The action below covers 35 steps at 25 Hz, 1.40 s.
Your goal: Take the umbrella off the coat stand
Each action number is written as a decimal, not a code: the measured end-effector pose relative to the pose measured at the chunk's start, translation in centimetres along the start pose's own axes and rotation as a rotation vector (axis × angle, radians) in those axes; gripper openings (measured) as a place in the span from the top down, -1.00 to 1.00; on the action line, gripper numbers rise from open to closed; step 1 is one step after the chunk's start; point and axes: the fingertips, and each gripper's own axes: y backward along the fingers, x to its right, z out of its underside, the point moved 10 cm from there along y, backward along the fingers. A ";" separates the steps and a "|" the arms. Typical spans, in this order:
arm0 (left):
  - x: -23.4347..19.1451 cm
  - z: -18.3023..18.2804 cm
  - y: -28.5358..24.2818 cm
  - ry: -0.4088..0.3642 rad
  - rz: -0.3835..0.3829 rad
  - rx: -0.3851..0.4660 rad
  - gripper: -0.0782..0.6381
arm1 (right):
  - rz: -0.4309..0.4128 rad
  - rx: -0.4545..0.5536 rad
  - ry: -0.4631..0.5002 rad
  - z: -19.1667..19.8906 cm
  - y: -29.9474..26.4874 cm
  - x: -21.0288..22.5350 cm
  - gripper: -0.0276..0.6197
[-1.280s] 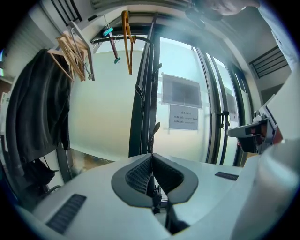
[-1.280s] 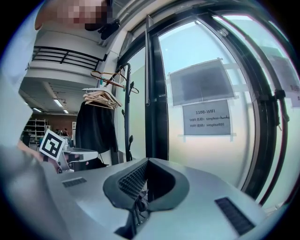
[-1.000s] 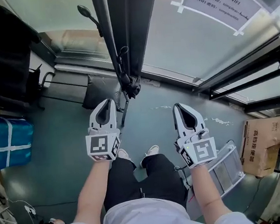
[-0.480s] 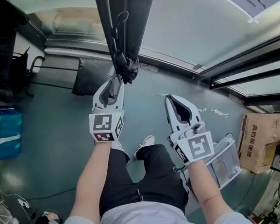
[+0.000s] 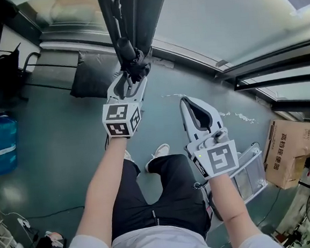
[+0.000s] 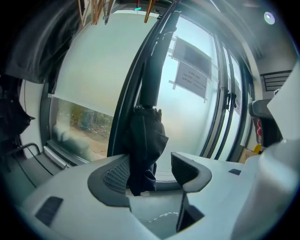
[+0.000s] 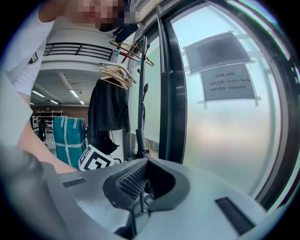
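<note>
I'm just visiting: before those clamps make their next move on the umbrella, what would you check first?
1. The umbrella sits between the left gripper's jaws: ok; they have just been opening, and its lower end stands between them.
2. Both pads pressing it: not ok; there is a gap on one side.
3. The right gripper is free: ok; shut and empty.
4. How the umbrella's top hangs on the coat stand: cannot tell.
</note>
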 end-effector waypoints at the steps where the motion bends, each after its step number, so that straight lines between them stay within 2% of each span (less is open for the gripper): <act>1: 0.0 0.3 -0.6 0.002 0.002 0.000 -0.01 | 0.000 0.000 0.000 0.4 -0.1 0.0 0.86; 10: -0.1 0.4 -3.9 -0.006 -0.052 0.039 -0.10 | 0.010 0.006 -0.043 2.2 0.0 1.7 0.86; 15: -0.3 1.2 -4.7 0.106 -0.142 0.014 -0.13 | 0.021 0.017 -0.050 2.8 -0.1 2.7 0.86; 17: -0.3 1.6 -4.7 0.106 -0.158 0.027 -0.16 | 0.021 0.019 -0.057 3.0 -0.2 3.0 0.86; 19: 0.0 1.9 -5.1 0.101 -0.152 0.040 -0.21 | 0.021 0.019 -0.061 3.1 -0.3 3.4 0.86; 26: 0.5 2.0 -7.3 0.170 -0.130 0.107 -0.31 | -0.006 0.030 -0.073 3.3 -0.9 4.0 0.86; 31: 0.4 1.4 -8.7 0.195 -0.060 0.127 -0.31 | -0.003 0.042 -0.109 3.5 -0.3 4.7 0.86; 35: 0.4 0.6 -10.2 0.141 -0.044 0.120 -0.30 | 0.022 0.048 -0.145 3.9 0.6 5.6 0.86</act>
